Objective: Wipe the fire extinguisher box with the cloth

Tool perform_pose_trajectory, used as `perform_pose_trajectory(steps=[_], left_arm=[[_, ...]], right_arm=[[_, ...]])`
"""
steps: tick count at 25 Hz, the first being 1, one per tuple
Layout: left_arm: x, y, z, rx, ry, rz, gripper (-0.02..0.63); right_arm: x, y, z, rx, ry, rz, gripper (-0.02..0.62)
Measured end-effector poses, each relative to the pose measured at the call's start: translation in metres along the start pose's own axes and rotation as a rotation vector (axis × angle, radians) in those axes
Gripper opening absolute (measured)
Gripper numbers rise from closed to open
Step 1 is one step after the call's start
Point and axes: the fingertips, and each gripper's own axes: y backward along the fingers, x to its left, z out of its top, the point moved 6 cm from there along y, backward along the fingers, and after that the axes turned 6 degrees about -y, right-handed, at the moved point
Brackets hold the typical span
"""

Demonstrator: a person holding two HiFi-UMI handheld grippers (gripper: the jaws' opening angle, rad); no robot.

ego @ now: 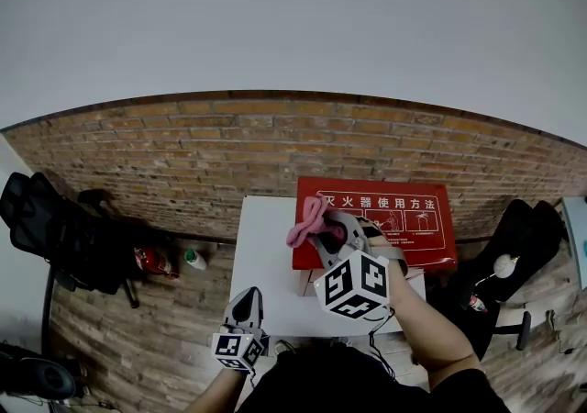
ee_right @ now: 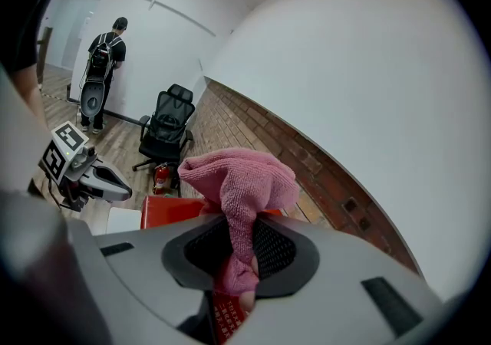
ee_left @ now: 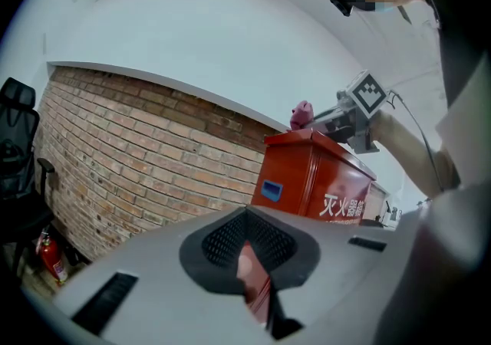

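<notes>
Right gripper (ee_right: pixel 238 263) tight around pink cloth (ee_right: pixel 242 179)

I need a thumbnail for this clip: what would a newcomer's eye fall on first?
The bright red fire extinguisher box with white lettering stands on the white table in front of the brick wall. Over its left end, the right gripper is clamped on a pink cloth, whose bunched end sticks up. The left gripper hangs lower, at the table's near edge, jaws together and empty.

Right hand-held gripper (ee_left: pixel 317 118) holds a pink cloth (ee_left: pixel 301 114) over the fire extinguisher box (ee_left: pixel 307 175).
</notes>
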Motion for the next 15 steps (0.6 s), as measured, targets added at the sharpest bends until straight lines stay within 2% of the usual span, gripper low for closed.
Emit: perform_pose_trajectory(steps=[15], left_arm=[[-0.029,-0.016,-0.004,0.02,-0.012,-0.047,0.017]], right_arm=[[-0.026,0.024,-0.039,0.028,-0.053,-0.045,0.084]])
